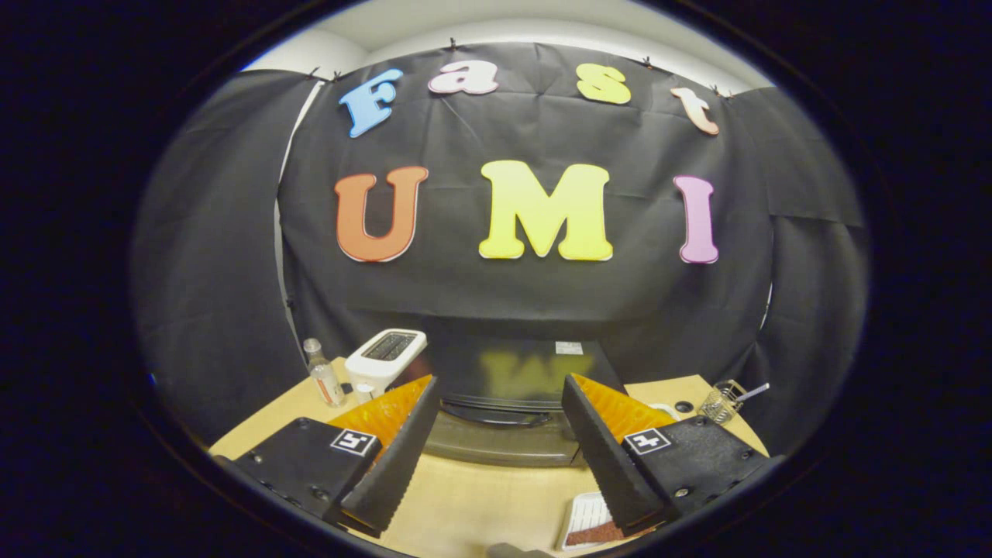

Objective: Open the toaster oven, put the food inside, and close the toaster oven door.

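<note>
None of the task is done: my gripper (500,418) gapes empty before the shut toaster oven (508,403) at lower centre, food (590,523) untouched.

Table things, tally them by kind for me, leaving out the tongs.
Toaster oven, door shut, just beyond the open tongs: 1
White toaster: 1
Bottle: 1
Glass holder with a utensil: 1
White food tray: 1
Total: 5
</note>
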### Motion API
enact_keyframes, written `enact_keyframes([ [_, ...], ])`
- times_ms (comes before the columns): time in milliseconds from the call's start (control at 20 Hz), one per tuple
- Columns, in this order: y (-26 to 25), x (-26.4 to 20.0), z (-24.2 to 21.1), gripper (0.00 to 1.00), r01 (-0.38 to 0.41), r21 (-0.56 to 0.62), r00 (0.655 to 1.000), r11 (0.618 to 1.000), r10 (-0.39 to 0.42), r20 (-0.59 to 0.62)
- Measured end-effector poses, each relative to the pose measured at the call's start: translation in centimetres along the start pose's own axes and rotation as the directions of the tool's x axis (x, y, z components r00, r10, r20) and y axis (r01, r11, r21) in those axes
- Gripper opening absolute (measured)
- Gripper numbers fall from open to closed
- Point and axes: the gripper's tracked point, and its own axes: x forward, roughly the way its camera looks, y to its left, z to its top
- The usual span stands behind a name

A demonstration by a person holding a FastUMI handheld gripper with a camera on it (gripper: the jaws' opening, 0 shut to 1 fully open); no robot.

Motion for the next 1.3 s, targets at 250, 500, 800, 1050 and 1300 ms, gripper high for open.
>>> enact_keyframes([
  [250, -0.4, -0.8, 2.9, 1.0, -0.006, 0.031, 0.998, 1.0, 0.004, 0.057],
  [500, -0.8, 0.2, 4.5, 1.0, 0.038, -0.009, 0.995, 0.999, -0.037, 0.093],
  [800, 0.5, 5.9, 1.1, 1.0, 0.071, -0.004, 0.997, 0.997, -0.071, 0.025],
  [1050, -0.1, 10.9, -3.9, 1.0, 0.126, 0.009, 0.99, 0.992, -0.125, -0.069],
  [1300, -0.8, 13.1, -8.9, 1.0, 0.165, 0.006, 0.97, 0.986, -0.161, -0.18],
])
